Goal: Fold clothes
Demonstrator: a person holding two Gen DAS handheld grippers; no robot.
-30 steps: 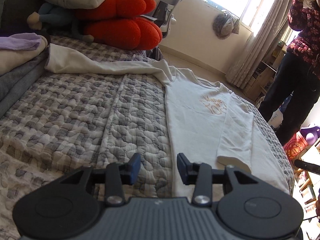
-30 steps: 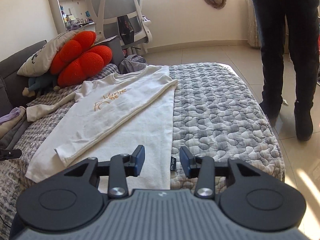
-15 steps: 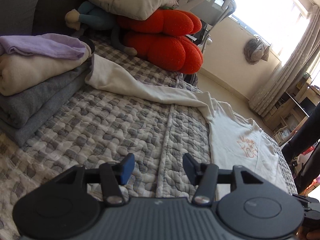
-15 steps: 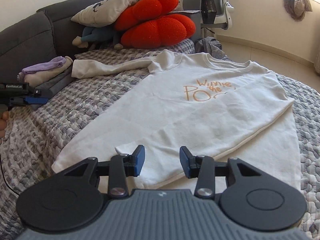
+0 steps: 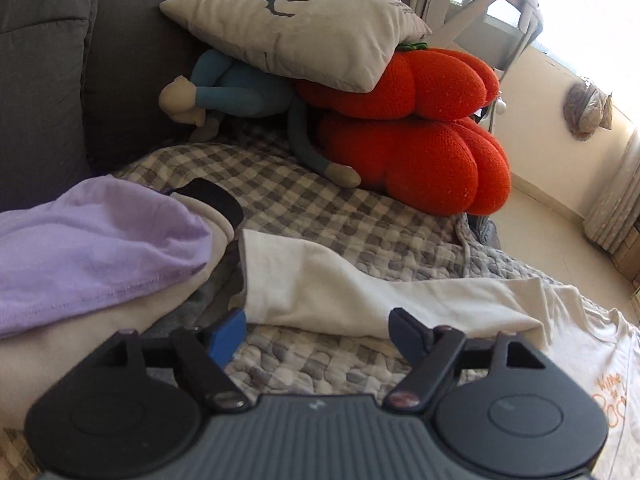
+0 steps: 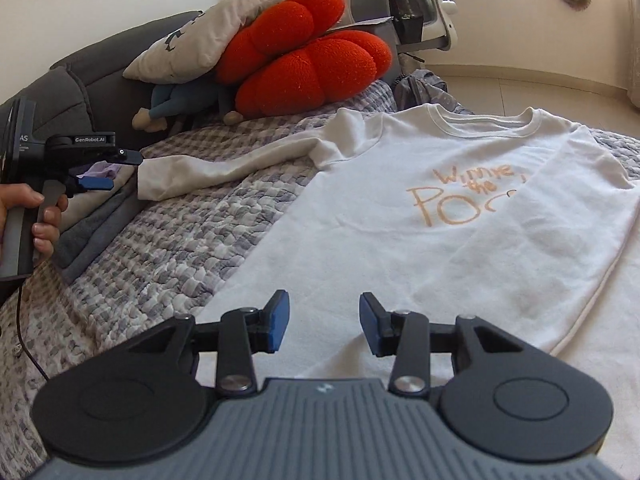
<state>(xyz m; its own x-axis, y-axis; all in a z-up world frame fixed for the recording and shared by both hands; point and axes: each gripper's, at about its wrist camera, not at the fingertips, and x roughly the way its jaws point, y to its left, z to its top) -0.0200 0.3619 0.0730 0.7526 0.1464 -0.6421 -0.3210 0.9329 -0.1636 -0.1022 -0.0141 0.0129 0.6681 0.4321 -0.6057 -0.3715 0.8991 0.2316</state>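
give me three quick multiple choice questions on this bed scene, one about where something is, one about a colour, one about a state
1. Where does the outstretched sleeve of the white sweatshirt end?
A. beside the folded clothes pile
B. on the floor
C. under the red cushions

2. What colour is the top item of the folded clothes pile?
A. green
B. lilac
C. black

3. How do the left gripper and right gripper stand?
A. both shut on cloth
B. one open, one shut
C. both open, holding nothing

Answers:
1. A: in the left wrist view the cuff lies on the quilt right next to the pile.
2. B: a lilac cloth lies on top, over cream and grey layers.
3. C: in each wrist view the fingers stand apart with only bedding or shirt seen between them.
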